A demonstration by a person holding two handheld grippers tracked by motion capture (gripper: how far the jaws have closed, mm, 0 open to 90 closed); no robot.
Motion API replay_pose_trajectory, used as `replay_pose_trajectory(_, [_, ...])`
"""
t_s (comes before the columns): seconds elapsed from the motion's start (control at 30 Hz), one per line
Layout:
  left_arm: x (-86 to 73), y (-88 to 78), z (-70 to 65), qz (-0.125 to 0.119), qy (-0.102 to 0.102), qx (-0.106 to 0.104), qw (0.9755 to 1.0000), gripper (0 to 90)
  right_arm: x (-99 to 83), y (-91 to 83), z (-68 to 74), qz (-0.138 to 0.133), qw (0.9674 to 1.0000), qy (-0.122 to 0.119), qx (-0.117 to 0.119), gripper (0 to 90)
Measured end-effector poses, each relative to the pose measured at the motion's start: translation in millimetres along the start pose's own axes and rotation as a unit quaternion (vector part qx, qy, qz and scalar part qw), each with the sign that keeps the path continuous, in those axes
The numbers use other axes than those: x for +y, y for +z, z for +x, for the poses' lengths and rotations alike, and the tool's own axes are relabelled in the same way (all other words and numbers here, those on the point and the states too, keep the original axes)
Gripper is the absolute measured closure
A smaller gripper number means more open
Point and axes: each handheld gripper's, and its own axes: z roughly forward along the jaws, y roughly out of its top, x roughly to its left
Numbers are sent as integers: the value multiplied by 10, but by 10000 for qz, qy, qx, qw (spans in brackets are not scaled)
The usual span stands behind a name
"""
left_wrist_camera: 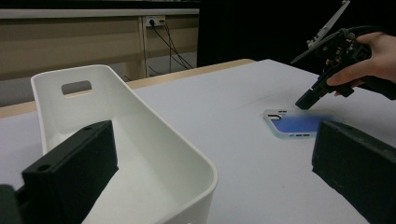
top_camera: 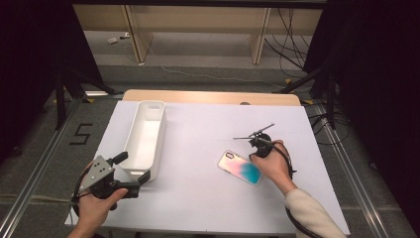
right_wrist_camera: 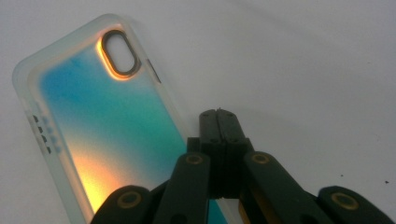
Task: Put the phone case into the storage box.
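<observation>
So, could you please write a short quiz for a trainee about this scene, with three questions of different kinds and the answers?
1. True or false: the phone case lies inside the white bin.
2. Multiple choice: how do the jaws of the right gripper stand? A) wide open B) closed together C) clamped around the bin wall
3. Short answer: which gripper has the near end of the bin between its open jaws?

Key
1. False: it lies flat on the white table, to the right of the bin.
2. B: they are pressed together at the edge of the phone case, with nothing between them.
3. The left gripper; its jaws do not press on the bin.
</observation>
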Motion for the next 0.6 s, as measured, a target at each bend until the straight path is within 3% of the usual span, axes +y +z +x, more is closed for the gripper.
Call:
replay_pose_trajectory(0.3, [1, 0, -2, -7, 4, -4, 10000, 0, -33, -10, 21, 97, 9999, -132, 4, 900])
replay_pose_trajectory(0.33, [1, 0, -3, -9, -3, -3, 10000, 0, -42, -8, 40, 99, 9999, -36, -13, 900])
replay_pose_trajectory(0.37, [4, -7, -4, 27, 9, 16, 10000, 0, -44, -12, 26, 115, 9998, -123, 41, 900])
replay_pose_trajectory(0.4, [1, 0, -2, -8, -1, -3, 10000, 0, -48, -14, 34, 123, 9999, -40, 33, 900])
replay_pose_trajectory(0.57, [3, -6, -4, 20, 7, 16, 10000, 0, -56, -21, 37, 159, 9998, -125, 14, 900])
replay_pose_trajectory(0.6, [3, -7, -3, 20, 5, 13, 10000, 0, -63, -21, 58, 158, 9999, -34, 42, 900])
